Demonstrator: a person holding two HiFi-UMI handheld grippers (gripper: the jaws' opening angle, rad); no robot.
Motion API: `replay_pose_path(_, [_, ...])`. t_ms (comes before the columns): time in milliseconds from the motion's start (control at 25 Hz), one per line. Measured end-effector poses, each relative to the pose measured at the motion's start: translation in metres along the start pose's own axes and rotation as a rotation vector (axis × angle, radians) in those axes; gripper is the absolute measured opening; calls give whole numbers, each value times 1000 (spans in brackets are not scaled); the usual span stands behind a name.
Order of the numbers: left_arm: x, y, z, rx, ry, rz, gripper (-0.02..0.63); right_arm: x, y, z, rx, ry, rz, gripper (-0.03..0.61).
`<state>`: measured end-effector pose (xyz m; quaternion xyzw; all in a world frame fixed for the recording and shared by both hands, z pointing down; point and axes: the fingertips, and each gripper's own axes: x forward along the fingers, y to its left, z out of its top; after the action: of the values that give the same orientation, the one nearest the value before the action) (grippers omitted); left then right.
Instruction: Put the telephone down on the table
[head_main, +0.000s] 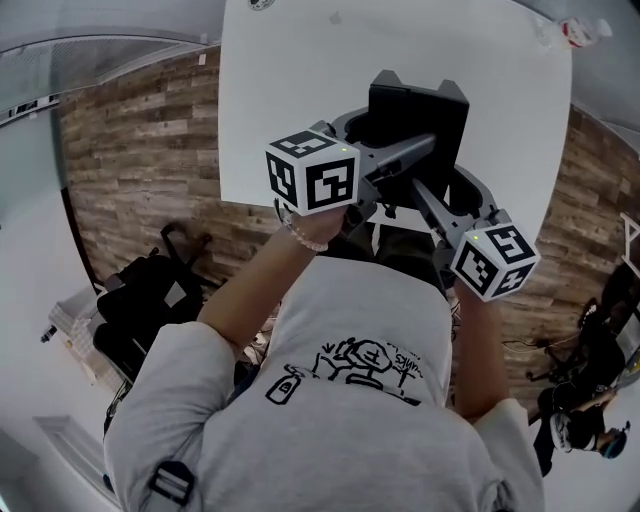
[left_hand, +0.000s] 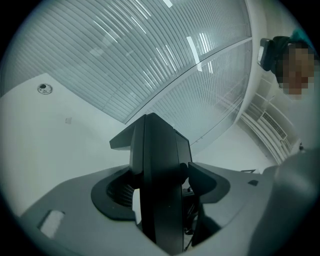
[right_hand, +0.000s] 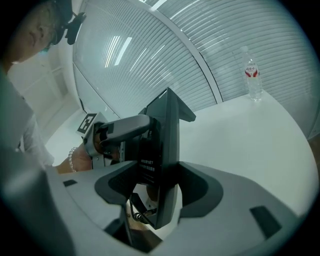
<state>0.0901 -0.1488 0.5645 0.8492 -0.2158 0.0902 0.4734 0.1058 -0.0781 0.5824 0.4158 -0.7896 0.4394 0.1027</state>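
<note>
A black telephone (head_main: 418, 112) hangs over the near part of the white table (head_main: 290, 80), gripped from both sides. My left gripper (head_main: 385, 135) reaches in from the left and is shut on the telephone's edge (left_hand: 157, 185). From the lower right, my right gripper (head_main: 447, 188) is shut on its other side (right_hand: 166, 150). In the right gripper view the left gripper (right_hand: 116, 131) shows behind the telephone, with a hand on it. The telephone stands upright between the jaws in both gripper views. I cannot tell whether its base touches the table.
A clear water bottle (right_hand: 254, 75) stands at the table's far right corner (head_main: 582, 30). A small round fitting (left_hand: 44, 88) sits in the tabletop at the far left. Black bags (head_main: 150, 300) lie on the wooden floor at left. Another person (head_main: 580, 425) is at lower right.
</note>
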Motion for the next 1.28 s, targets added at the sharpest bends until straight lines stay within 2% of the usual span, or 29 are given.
replay_pose_path(360, [18, 35, -7, -14, 23, 9, 327, 27, -25, -10, 24, 15, -8, 244])
replay_pose_path(920, [43, 63, -22, -18, 29, 0, 327, 45, -58, -24, 30, 24, -38, 244])
replay_pose_path(1280, [79, 97, -27, -18, 59, 5, 327, 69, -100, -29, 67, 52, -52, 244])
